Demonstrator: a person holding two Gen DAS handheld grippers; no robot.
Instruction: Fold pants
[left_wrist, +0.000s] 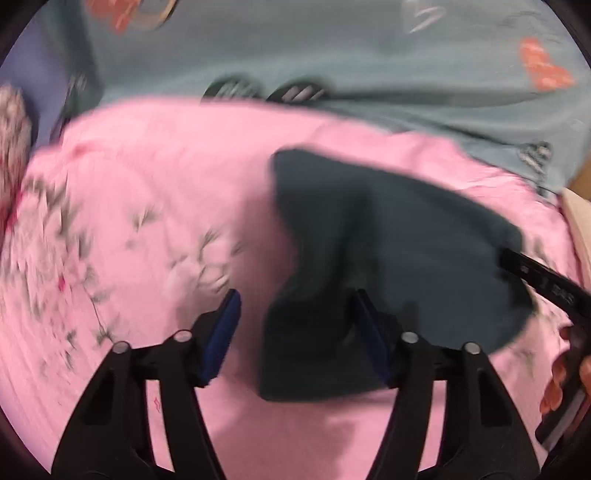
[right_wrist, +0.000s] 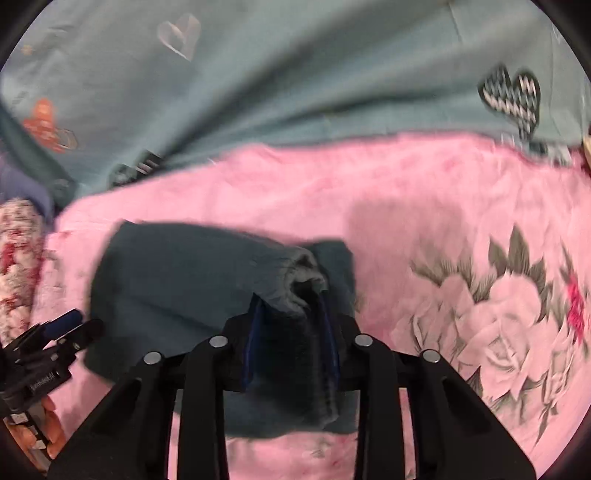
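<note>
Right now the dark teal pants (right_wrist: 177, 280) lie bunched on a fuzzy pink floral blanket (right_wrist: 461, 229), grey-blue heart-print sheet (right_wrist: 295, 74) behind at 12 o'clock. Right gripper (right_wrist: 291, 314) is clamped on a gathered fold of soft fabric — cloth hides its tips. Left gripper (left_wrist: 295, 306) hangs spread wide over the pants — nothing between its blue pads (left_wrist: 225, 325). Both views blurred.

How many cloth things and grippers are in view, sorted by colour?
Dark blue pants: 1
Pink blanket: 1
Grey-green sheet: 1
Black grippers: 2, left gripper and right gripper
Total: 5
</note>
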